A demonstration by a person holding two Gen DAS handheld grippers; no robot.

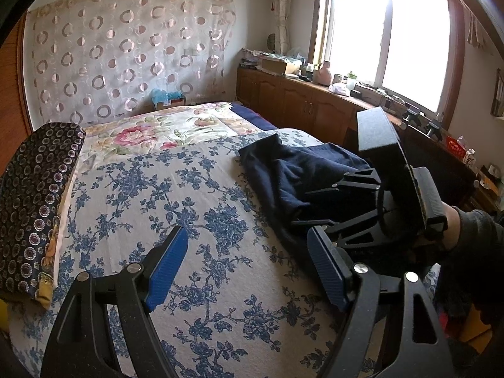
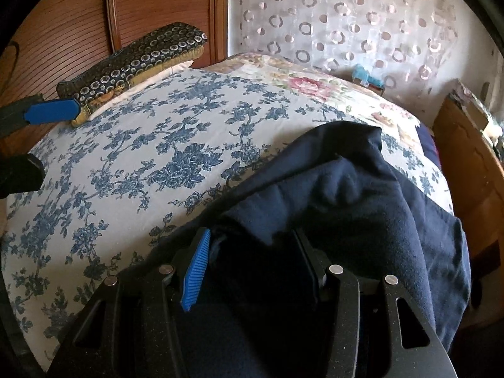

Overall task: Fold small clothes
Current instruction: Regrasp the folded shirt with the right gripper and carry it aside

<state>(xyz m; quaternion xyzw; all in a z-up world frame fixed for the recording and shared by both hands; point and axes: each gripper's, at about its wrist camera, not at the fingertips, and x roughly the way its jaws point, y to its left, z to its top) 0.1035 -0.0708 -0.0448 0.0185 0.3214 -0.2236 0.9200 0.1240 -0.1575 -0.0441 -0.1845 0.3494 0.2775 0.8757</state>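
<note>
A dark navy garment (image 1: 283, 170) lies crumpled on the blue-flowered bedspread (image 1: 157, 195), to the right of the bed's middle. My left gripper (image 1: 249, 267) is open and empty, low over the bedspread, left of the garment. My right gripper (image 2: 252, 267) sits on the garment (image 2: 362, 195) with its jaws apart and navy cloth lying between the blue pads (image 2: 197, 271). In the left wrist view the right gripper's body (image 1: 387, 189) rests over the garment's near end. The left gripper's blue pad (image 2: 52, 111) shows at the left edge of the right wrist view.
A dark patterned pillow (image 1: 34, 195) lies at the bed's left side against a wooden headboard (image 2: 157, 9). A pink-flowered quilt (image 1: 163, 129) covers the far end. Wooden cabinets (image 1: 299, 100) with clutter run under the window on the right.
</note>
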